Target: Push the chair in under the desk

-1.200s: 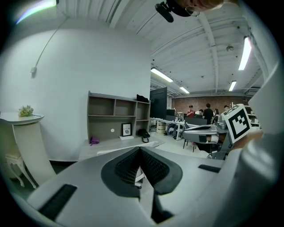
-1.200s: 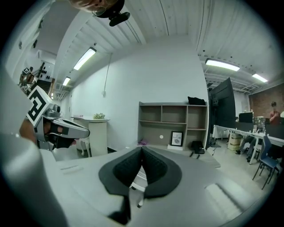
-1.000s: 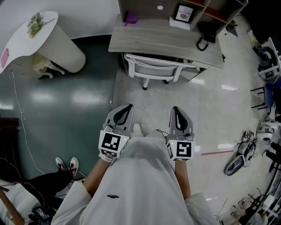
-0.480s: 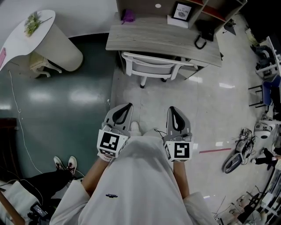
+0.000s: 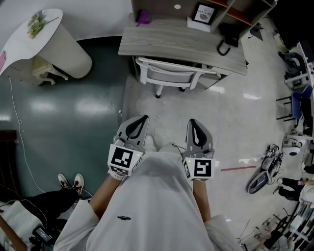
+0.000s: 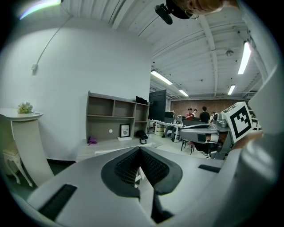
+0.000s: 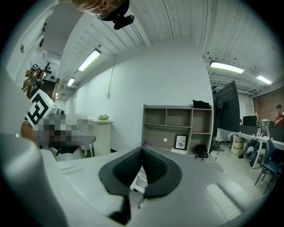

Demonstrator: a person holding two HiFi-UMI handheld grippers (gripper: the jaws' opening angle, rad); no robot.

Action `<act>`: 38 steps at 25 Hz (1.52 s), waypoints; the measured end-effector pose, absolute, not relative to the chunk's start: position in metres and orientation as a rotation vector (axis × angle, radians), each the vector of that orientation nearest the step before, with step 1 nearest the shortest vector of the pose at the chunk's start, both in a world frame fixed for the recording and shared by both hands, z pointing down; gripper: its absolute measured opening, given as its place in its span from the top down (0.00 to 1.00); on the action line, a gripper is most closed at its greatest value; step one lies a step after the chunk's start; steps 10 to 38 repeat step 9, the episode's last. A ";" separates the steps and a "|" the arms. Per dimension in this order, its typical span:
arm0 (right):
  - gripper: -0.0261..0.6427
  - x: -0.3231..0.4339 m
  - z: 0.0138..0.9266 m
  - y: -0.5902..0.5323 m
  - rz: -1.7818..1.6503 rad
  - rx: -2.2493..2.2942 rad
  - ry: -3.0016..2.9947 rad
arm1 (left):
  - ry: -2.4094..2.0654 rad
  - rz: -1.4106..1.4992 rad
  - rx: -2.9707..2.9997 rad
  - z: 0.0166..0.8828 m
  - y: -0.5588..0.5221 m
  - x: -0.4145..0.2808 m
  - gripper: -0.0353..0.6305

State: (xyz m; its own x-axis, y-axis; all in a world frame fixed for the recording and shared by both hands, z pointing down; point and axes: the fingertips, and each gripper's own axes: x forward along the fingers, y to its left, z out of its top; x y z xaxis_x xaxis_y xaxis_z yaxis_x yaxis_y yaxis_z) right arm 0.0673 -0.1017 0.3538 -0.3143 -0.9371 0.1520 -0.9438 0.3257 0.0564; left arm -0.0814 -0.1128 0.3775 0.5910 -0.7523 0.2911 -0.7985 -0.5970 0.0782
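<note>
A white chair (image 5: 169,73) stands at the wooden desk (image 5: 181,41), its seat partly under the top and its back toward me. My left gripper (image 5: 142,118) and right gripper (image 5: 193,121) are held side by side close to my body, both shut and empty, pointing at the chair. A stretch of pale floor lies between them and the chair. In the left gripper view the left gripper (image 6: 140,148) has its pads closed together, with the desk (image 6: 106,150) beyond. The right gripper (image 7: 142,148) is closed the same way, and a bit of the chair (image 7: 141,177) shows below the tips.
A shelf unit with a framed picture (image 5: 204,13) sits on the desk's far side, beside a black bag (image 5: 228,39). A white pedestal table with a plant (image 5: 44,37) stands at the left. Equipment (image 5: 262,179) lies on the floor at the right. A person's shoes (image 5: 68,182) are at lower left.
The head view has shifted slightly, so desk and chair sit a little further left. Both grippers keep their place and stay shut.
</note>
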 end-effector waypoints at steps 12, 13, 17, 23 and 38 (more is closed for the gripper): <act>0.94 0.064 0.356 -0.103 0.075 1.737 -2.419 | -1.276 0.331 2.623 0.380 -0.112 -0.081 0.94; 0.94 0.064 0.356 -0.103 0.075 1.737 -2.419 | -1.276 0.331 2.623 0.380 -0.112 -0.081 0.94; 0.94 0.064 0.356 -0.103 0.075 1.737 -2.419 | -1.276 0.331 2.623 0.380 -0.112 -0.081 0.94; 0.94 0.064 0.356 -0.103 0.075 1.737 -2.419 | -1.276 0.331 2.623 0.380 -0.112 -0.081 0.94; 0.94 0.064 0.356 -0.103 0.075 1.737 -2.419 | -1.276 0.331 2.623 0.380 -0.112 -0.081 0.94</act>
